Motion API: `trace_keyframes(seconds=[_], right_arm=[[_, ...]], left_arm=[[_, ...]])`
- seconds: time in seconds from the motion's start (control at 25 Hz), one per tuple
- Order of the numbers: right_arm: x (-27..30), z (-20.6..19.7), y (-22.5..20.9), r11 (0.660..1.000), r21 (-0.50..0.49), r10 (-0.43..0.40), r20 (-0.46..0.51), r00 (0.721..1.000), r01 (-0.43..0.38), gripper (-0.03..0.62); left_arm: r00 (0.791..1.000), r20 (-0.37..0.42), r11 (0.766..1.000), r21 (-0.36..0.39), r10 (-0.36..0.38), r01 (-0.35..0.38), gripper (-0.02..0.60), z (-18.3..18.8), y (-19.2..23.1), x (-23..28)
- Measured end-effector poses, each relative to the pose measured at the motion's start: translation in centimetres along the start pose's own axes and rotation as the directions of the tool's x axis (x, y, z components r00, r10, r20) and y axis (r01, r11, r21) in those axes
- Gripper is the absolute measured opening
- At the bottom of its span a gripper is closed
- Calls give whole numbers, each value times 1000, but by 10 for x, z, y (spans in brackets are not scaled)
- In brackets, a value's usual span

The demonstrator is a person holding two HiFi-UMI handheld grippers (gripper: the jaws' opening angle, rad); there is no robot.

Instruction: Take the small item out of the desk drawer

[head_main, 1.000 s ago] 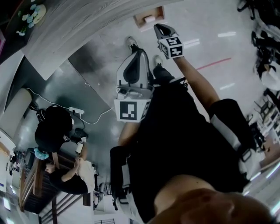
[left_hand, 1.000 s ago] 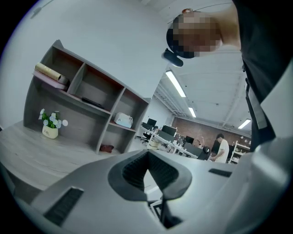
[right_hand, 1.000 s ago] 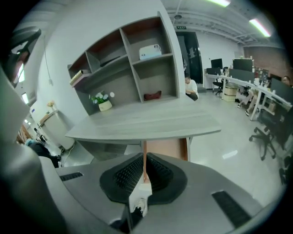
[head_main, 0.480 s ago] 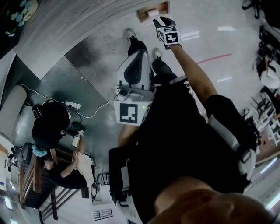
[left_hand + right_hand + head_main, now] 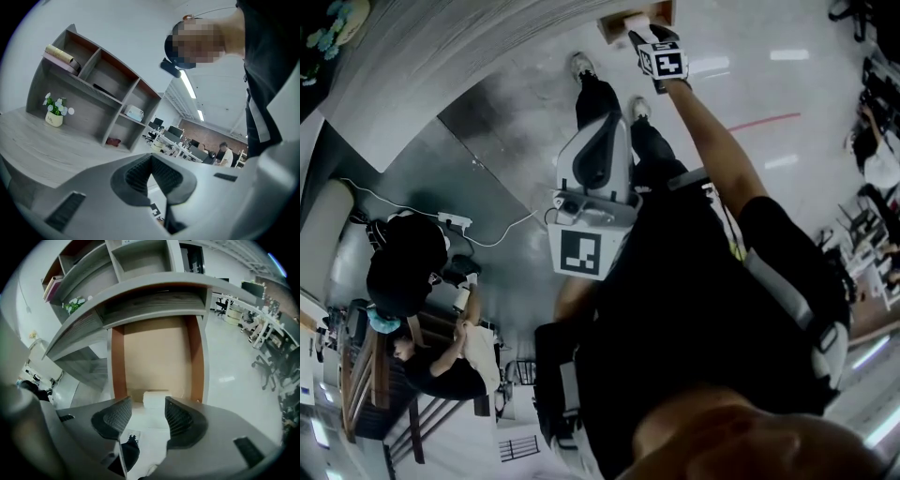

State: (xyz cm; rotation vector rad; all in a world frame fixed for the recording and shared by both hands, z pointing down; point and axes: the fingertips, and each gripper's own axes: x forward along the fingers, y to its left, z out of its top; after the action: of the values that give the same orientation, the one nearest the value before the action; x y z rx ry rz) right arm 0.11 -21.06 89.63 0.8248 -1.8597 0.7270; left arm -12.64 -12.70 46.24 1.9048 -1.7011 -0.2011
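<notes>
The small white rectangular block (image 5: 155,398) lies at the front end of the open tan-floored wooden drawer (image 5: 117,366), just beyond the right gripper (image 5: 147,404), whose ribbed dark pads have just been opening and stand spread, pinching nothing, while the grey left gripper (image 5: 151,160) has its pads pressed together.

This is looking like an open-plan office. Rows of desks (image 5: 180,146) are carrying monitors (image 5: 176,132), wheeled chairs (image 5: 265,364) are standing on a glossy floor (image 5: 225,357), and strip lights (image 5: 187,84) are running overhead. A shelf unit (image 5: 89,93) with a flowerpot (image 5: 54,119) is sitting on a wood-grain surface (image 5: 47,150), and people (image 5: 408,272) are sitting nearby.
</notes>
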Motion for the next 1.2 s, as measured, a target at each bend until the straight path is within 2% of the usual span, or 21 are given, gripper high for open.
trace_keyframes(seconds=[0.32, 0.8, 0.92, 1.2], right_arm=[[22, -12, -18, 999, 3, -48, -70, 996, 48, 249], [37, -16, -24, 995, -29, -101, -133, 986, 98, 259], [41, -23, -10, 998, -9, -59, -159, 985, 58, 259], [39, -21, -11, 999, -21, -46, -147, 988, 43, 247]], left_arm=[[1000, -18, 1000, -11, 1, -1, -8, -10, 7, 3], [1000, -16, 1000, -28, 10, -11, -8, -16, 11, 2], [1000, -16, 999, -30, 12, -13, -8, -17, 12, 3], [1000, -20, 999, -31, 8, -8, -8, -17, 10, 2]])
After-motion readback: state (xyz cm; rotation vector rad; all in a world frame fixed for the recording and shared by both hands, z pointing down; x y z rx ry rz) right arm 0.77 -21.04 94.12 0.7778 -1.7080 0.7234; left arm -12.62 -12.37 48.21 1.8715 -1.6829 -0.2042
